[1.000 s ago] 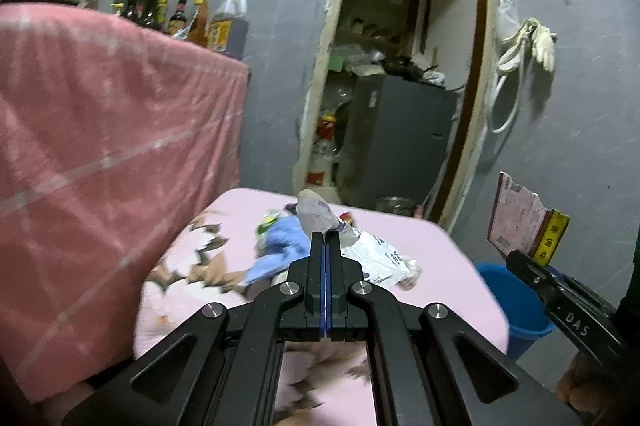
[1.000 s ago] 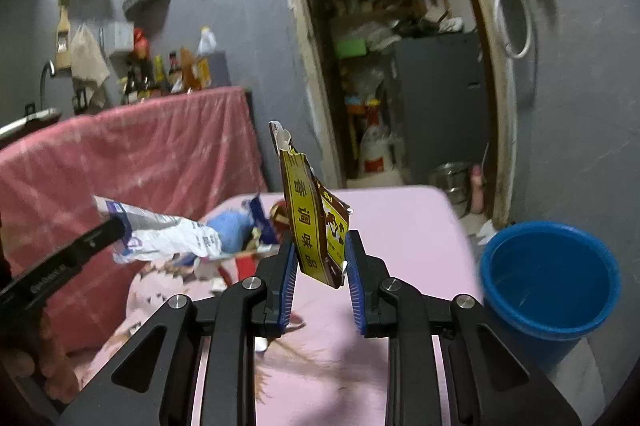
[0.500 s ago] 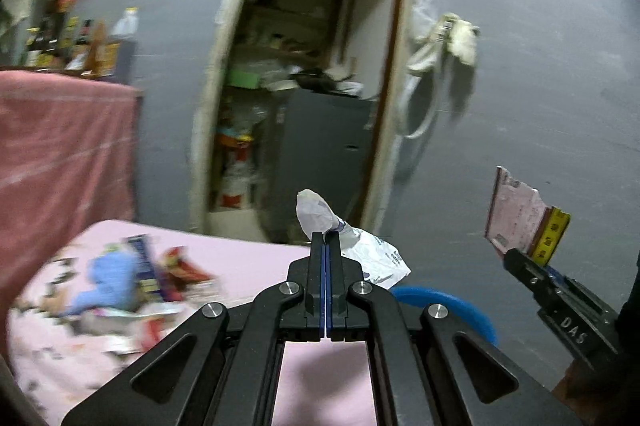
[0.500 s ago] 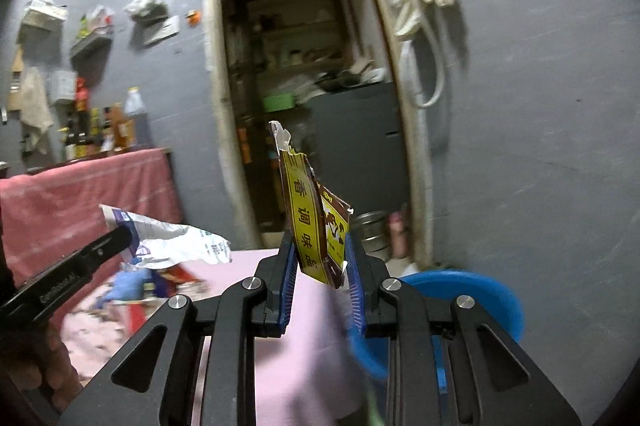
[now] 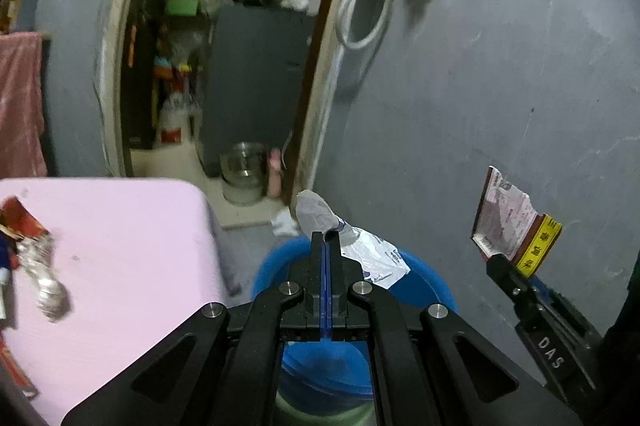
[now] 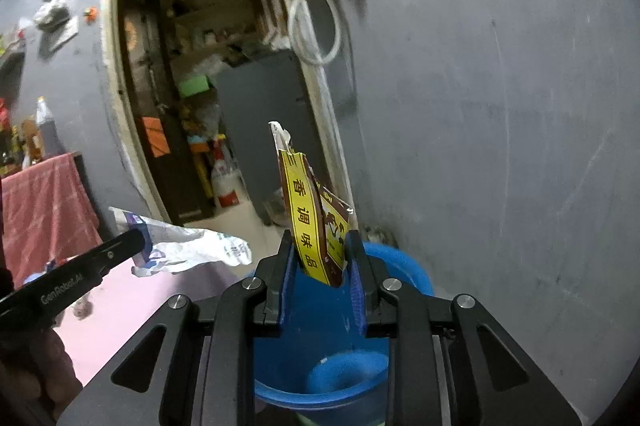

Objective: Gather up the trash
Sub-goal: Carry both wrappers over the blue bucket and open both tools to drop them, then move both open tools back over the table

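Both tools have swung from pink table [image 5: 132, 238] over blue bucket [image 6: 404, 266].

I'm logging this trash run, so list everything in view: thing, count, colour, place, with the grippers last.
White wrapper: 1, white with blue print, pinched in the left gripper above the bucket.
Seasoning packet: 1, yellow and brown, held upright in the right gripper over the bucket.
Bucket: 1, blue, on the floor below both grippers.
Table: 1, pink cover, left of the bucket.
Loose wrappers: a few, red and silver, at the table's left edge.
Cabinet: 1, dark grey, inside the doorway.
Metal pot: 1, silver, on the floor by the cabinet.
Hose: 1, white, hanging on the grey wall.
Left gripper: 1, black, shut.
Right gripper: 1, black, shut.
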A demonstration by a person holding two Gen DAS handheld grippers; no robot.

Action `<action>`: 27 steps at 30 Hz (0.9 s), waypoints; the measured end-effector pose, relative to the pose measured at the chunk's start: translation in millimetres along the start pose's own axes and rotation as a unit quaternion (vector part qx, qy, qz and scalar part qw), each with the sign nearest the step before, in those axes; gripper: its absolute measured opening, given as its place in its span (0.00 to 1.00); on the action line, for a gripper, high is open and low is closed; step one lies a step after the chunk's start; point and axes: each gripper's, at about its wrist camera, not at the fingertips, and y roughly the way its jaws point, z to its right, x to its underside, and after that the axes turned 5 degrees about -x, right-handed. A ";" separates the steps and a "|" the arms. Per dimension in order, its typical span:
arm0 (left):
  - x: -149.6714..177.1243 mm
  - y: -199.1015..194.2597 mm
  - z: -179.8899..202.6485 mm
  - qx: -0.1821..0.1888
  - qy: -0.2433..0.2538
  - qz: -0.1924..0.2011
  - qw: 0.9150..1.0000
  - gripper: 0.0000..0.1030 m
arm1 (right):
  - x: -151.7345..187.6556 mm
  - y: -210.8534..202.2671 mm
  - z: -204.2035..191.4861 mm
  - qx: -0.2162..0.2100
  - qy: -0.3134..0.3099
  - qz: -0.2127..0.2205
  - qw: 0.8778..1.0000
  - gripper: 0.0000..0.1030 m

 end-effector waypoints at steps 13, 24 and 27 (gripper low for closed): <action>15.1 50.2 -1.8 -0.006 -0.010 -0.073 0.997 0.05 | 8.0 33.4 24.4 0.010 0.027 -0.058 0.998 0.36; -0.6 15.9 -25.6 -0.013 -0.044 -0.041 0.998 0.51 | -9.6 20.3 9.1 0.004 0.017 -0.010 1.000 0.52; -8.3 -7.2 -36.7 -0.021 -0.047 -0.009 0.999 0.61 | -18.5 7.9 -1.5 0.003 0.007 0.019 1.000 0.60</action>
